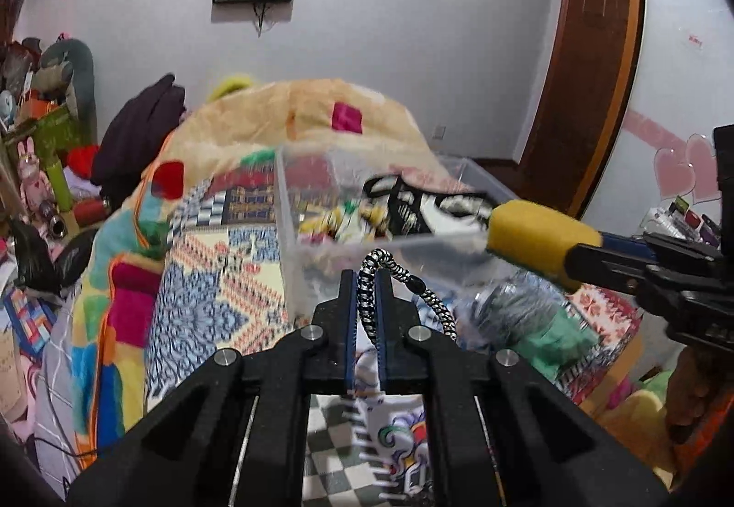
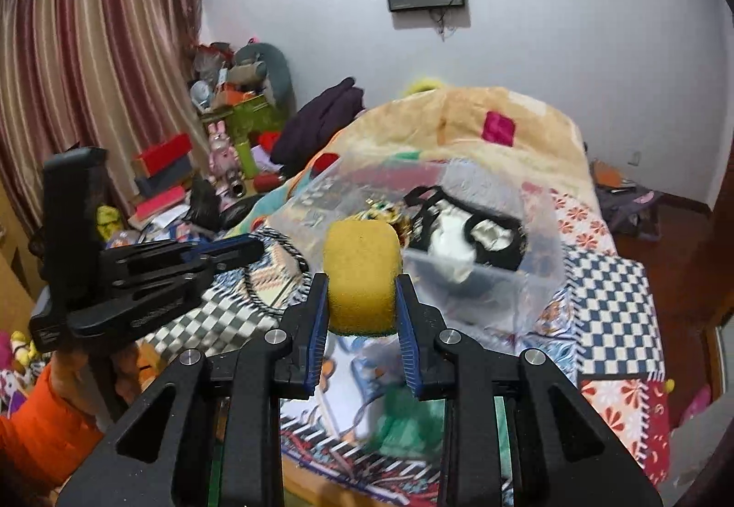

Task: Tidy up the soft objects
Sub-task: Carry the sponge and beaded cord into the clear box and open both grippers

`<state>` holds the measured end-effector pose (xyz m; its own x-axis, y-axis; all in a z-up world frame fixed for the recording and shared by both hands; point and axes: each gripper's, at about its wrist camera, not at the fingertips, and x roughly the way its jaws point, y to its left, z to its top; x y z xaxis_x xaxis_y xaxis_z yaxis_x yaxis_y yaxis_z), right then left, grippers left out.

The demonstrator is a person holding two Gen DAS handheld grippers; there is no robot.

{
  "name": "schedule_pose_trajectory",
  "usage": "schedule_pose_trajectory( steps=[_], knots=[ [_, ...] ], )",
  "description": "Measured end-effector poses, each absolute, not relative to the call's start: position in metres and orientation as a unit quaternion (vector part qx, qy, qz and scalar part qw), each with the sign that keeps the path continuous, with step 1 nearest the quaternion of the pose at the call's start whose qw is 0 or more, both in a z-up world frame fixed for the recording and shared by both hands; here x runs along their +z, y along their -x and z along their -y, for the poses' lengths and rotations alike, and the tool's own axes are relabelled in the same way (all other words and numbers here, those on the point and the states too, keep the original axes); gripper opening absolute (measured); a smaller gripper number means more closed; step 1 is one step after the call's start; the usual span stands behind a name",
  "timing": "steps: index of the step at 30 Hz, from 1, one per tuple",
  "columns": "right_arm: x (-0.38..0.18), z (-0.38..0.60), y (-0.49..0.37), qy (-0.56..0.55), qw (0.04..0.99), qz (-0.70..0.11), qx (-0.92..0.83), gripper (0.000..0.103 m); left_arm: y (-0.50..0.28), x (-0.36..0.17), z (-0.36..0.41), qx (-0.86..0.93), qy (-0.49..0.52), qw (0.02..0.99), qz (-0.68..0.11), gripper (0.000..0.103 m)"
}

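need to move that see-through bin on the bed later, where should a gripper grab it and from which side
Probably pinch the near long wall of the clear plastic bin at its top rim, coming down from above. The rim is thin, straight and open-topped, so one finger can slip inside and one outside. The black and white cloth lies near that wall, so grip beside it.

The bed [image 2: 610,277], under a patchwork cover, carries a clear plastic bin [image 2: 532,277] and a heaped blanket [image 2: 458,126] (beige, colour patches).

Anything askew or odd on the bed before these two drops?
Nothing spilled or damaged. The clear bin sits upright on the bed with a black-and-white item inside. Left gripper pinches a braided cord; right gripper squeezes a yellow sponge.
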<state>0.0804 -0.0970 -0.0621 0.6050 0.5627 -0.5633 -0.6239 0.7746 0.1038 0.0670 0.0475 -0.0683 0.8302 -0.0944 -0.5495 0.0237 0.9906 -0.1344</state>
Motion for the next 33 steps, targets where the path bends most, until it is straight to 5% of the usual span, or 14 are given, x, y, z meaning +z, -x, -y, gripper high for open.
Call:
schedule_pose_trajectory(
  steps=[15,33],
  knots=[
    [-0.033,0.086,-0.128,0.042,0.926,-0.252,0.279,0.025,-0.114,-0.032,-0.057,-0.014,0.079,0.968,-0.239,0.006],
    [-0.086,0.05,-0.18,0.083,0.9,-0.337,0.264,0.026,-0.176,-0.086,-0.059,0.004,0.066,0.946,-0.318,0.006]
  ],
)
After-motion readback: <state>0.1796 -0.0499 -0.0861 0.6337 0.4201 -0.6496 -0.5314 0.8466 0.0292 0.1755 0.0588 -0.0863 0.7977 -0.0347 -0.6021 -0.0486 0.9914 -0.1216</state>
